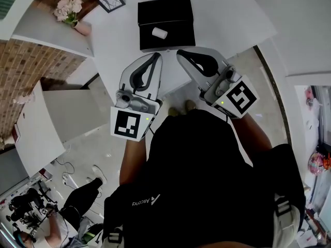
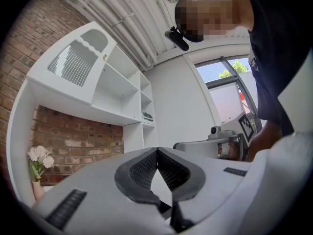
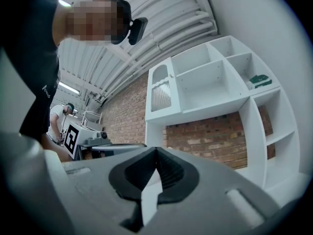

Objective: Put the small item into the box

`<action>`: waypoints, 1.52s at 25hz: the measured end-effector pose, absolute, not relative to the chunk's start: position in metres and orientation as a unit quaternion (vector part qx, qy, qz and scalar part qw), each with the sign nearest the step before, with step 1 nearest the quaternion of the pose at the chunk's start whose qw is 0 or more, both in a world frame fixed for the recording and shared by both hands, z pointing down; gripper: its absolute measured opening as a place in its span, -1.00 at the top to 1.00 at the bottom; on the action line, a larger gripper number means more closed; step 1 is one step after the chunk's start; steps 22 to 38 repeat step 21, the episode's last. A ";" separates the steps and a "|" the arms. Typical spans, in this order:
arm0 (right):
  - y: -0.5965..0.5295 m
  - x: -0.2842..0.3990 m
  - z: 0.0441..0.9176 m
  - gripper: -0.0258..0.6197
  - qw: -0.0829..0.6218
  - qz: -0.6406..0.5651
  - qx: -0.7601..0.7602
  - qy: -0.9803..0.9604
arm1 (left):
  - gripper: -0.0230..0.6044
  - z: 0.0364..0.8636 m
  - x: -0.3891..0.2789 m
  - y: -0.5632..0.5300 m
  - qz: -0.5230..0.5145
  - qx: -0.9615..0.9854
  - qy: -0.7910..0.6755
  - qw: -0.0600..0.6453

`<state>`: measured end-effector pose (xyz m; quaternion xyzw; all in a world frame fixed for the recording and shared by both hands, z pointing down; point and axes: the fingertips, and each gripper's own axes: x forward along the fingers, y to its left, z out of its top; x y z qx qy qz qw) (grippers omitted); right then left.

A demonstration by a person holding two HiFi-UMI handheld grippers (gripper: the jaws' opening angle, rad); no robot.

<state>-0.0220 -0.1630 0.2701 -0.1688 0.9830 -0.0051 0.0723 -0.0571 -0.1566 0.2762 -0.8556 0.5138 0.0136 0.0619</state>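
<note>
In the head view a black box [image 1: 178, 39] lies open on the white table [image 1: 232, 14], its lid folded back. A small white cylinder [image 1: 159, 33] lies inside it. Both grippers hover side by side just in front of the box, pointing toward it. My left gripper [image 1: 155, 56] is shut with nothing between its jaws, and the left gripper view shows its tips [image 2: 157, 151] meeting. My right gripper [image 1: 180, 53] is likewise shut and empty, its tips [image 3: 156, 150] touching in the right gripper view. Neither touches the box.
A pink vase of flowers [image 1: 71, 12] and a small picture frame [image 1: 111, 0] stand at the table's far left. A white shelf unit [image 3: 220, 82] rises against a brick wall [image 2: 78, 143]. Another person [image 1: 77, 205] sits on the floor at lower left.
</note>
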 end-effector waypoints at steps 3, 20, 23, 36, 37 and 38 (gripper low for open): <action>-0.165 -0.024 0.270 0.92 0.074 -0.006 -0.168 0.983 | 0.93 0.277 -0.059 -0.158 0.012 -0.854 0.516 0.064; -0.166 -0.029 0.271 0.92 0.069 -0.002 -0.167 0.984 | 0.93 0.274 -0.066 -0.160 0.029 -0.853 0.517 0.066; -0.166 -0.030 0.271 0.92 0.069 -0.002 -0.167 0.984 | 0.93 0.272 -0.065 -0.160 0.034 -0.853 0.517 0.069; -0.166 -0.030 0.271 0.92 0.069 -0.002 -0.167 0.984 | 0.93 0.272 -0.065 -0.160 0.034 -0.853 0.517 0.069; -0.166 -0.030 0.271 0.92 0.069 -0.002 -0.167 0.984 | 0.93 0.272 -0.065 -0.160 0.034 -0.853 0.517 0.069; -0.166 -0.030 0.271 0.92 0.069 -0.002 -0.167 0.984 | 0.93 0.272 -0.065 -0.160 0.034 -0.853 0.517 0.069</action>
